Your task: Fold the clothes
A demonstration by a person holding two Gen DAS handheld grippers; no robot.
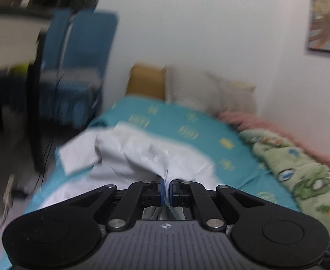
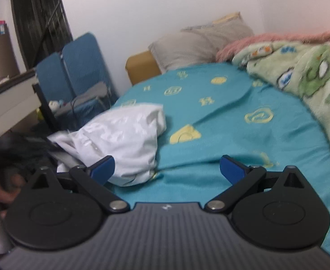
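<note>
1. At the far left of the right wrist view, a desk edge [image 2: 10, 94] and a dark window [image 2: 39, 20] stand by the wall; part of a hand [image 2: 1, 193] shows at the lower left border, blurred.
2. Two blue folding chairs [image 2: 75, 67] lean against the wall between the desk and the bed.
3. The white garment [image 2: 124, 139] lies crumpled in a heap at the left edge of the bed, on the teal sheet [image 2: 232, 135] with its yellow motifs. In the left wrist view the same white garment [image 1: 138, 153] spreads wider, with one flat corner pointing towards the floor side.
4. The left tool [image 1: 166, 191] has its blue pads pressed together on a pinch of the white garment; the cloth gathers into a ridge that runs into the closed jaws.
5. The right tool [image 2: 167, 173] is spread wide, with nothing between the pads. Its left finger [image 2: 103, 169] sits in front of the lower edge of the garment heap; whether it touches the cloth cannot be told. Its right finger [image 2: 231, 169] is over bare sheet.
6. Behind, at the head of the bed, a tan box [image 2: 140, 67] stands next to a grey pillow [image 2: 198, 42].
7. On the right, a green patterned blanket [image 2: 299, 74] lies bunched along the wall side, with a pink fluffy blanket [image 2: 266, 39] beyond it.
</note>
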